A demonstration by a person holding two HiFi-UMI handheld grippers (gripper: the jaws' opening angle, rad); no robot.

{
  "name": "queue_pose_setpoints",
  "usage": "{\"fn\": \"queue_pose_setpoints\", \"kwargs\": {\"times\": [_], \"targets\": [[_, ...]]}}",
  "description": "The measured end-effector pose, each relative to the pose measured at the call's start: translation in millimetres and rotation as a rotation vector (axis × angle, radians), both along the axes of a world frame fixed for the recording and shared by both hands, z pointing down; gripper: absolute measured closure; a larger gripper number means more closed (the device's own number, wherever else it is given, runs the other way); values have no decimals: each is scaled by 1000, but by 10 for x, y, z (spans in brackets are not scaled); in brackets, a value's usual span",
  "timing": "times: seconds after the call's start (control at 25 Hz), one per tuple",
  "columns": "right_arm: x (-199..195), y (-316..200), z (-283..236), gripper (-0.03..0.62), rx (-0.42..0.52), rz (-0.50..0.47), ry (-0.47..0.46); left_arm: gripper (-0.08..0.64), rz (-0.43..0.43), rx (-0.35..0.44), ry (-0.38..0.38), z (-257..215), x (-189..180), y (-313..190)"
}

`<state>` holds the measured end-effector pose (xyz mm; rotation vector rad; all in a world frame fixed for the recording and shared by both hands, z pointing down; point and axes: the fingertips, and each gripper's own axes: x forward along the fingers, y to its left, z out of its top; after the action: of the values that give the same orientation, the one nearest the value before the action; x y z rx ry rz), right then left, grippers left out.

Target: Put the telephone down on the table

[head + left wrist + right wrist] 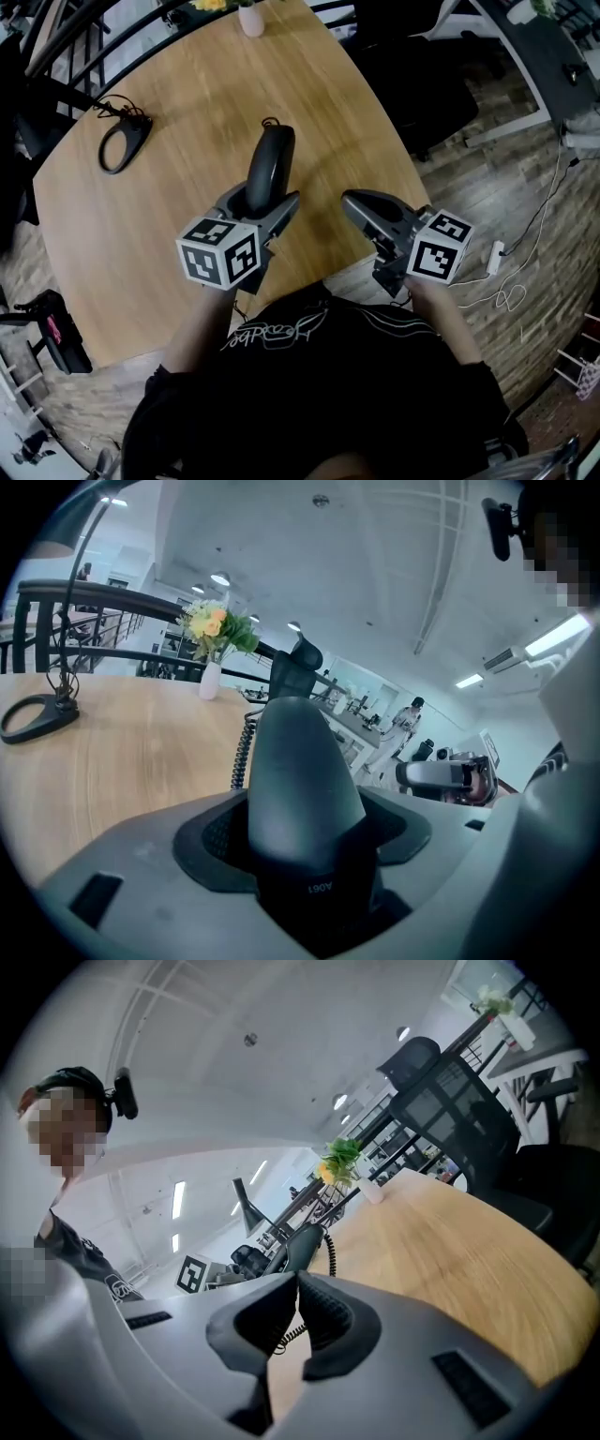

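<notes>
One telephone (pixel 271 157), clamped in our left tool (pixel 261 204), raised over the surface (pixel 187 103) ahead; right tool (pixel 356 202) closed, empty. Setting-down not yet done, we judge.

The telephone handset (pixel 270 169) is dark grey, smooth and elongated, with a coiled cord (pixel 242 752) at its far end. Its near end is clamped between the left gripper's (pixel 261 204) jaws, and it extends away over the wooden table (pixel 187 103).
</notes>
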<state>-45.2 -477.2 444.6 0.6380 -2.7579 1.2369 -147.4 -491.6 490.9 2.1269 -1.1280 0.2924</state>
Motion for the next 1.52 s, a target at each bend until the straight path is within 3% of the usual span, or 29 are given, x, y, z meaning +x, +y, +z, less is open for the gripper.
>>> {"fn": "queue_pose_setpoints", "kwargs": {"times": [0.6,1.12,1.36,1.52], "targets": [[126,-90,529,551,-110,53,-13,249,69,-126,-57,797,280,-155],[208,-86,685,551,-137,90,-24,249,129,-149,-124,1096,515,-173],[289,-35,712,552,-144,112,-37,249,160,-144,-240,1186,612,-148],[371,-27,738,551,-152,132,-46,249,172,-146,-370,1282,627,-168]]}}
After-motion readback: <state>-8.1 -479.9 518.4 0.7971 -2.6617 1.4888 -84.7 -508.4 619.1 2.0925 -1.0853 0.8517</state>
